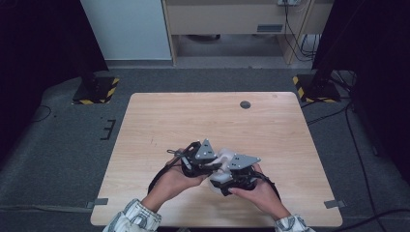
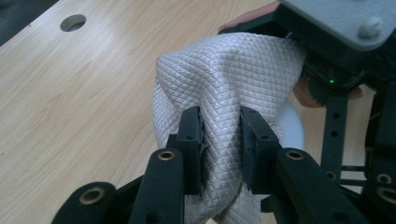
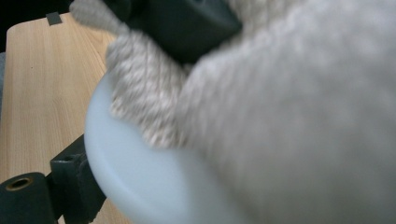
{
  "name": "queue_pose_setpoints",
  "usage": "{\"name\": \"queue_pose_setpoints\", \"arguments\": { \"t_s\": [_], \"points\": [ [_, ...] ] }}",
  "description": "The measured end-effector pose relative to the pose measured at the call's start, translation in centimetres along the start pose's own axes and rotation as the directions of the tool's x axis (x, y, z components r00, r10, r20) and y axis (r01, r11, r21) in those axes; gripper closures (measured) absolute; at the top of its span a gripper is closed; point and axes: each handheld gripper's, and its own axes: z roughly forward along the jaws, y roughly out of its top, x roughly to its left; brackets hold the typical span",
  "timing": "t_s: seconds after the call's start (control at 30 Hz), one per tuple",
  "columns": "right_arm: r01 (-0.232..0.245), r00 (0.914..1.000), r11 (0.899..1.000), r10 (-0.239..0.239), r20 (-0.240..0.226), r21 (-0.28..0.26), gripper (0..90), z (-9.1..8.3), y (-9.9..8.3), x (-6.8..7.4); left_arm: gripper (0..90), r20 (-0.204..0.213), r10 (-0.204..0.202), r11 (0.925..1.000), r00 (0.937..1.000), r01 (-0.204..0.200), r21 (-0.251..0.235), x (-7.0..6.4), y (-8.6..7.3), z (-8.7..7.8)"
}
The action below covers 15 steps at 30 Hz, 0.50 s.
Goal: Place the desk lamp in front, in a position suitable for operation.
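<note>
A white quilted cloth (image 2: 224, 79) is bunched between the jaws of my left gripper (image 2: 220, 122), which is shut on it. The cloth drapes over a white round plate (image 3: 135, 172), whose rim also peeks out behind the cloth (image 2: 292, 126) in the left gripper view. One of the right gripper's black fingers (image 3: 70, 175) presses against the plate's edge; the other is hidden by cloth. In the high view, both hands hold the left gripper (image 1: 215, 164) and right gripper (image 1: 225, 181) close together over the table's near middle, cloth (image 1: 223, 155) between them.
The wooden table (image 1: 193, 116) has a round hole (image 1: 245, 104) at its far right. Two stand bases with yellow-black stripes (image 1: 96, 90) (image 1: 314, 88) sit on the floor beyond it. Cables trail across the floor at the right.
</note>
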Motion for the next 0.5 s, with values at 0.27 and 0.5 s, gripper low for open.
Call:
{"name": "queue_pose_setpoints", "arguments": {
  "t_s": [0.27, 0.5],
  "points": [
    [-0.001, 1.0, 1.0, 0.001, 0.001, 0.001, 8.5, 0.0, 0.0, 0.0, 71.7, -0.014, -0.04, 0.9992, 0.9991, 0.04, -0.009, 0.6, -1.7, -1.5],
    [-0.002, 1.0, 1.0, 0.002, 0.002, 0.008, 8.5, 0.0, 0.1, 0.1, 71.8, 0.024, -0.01, 0.9999, 0.9997, 0.01, 0.003, -0.4, -1.1, -1.2]
  ]
}}
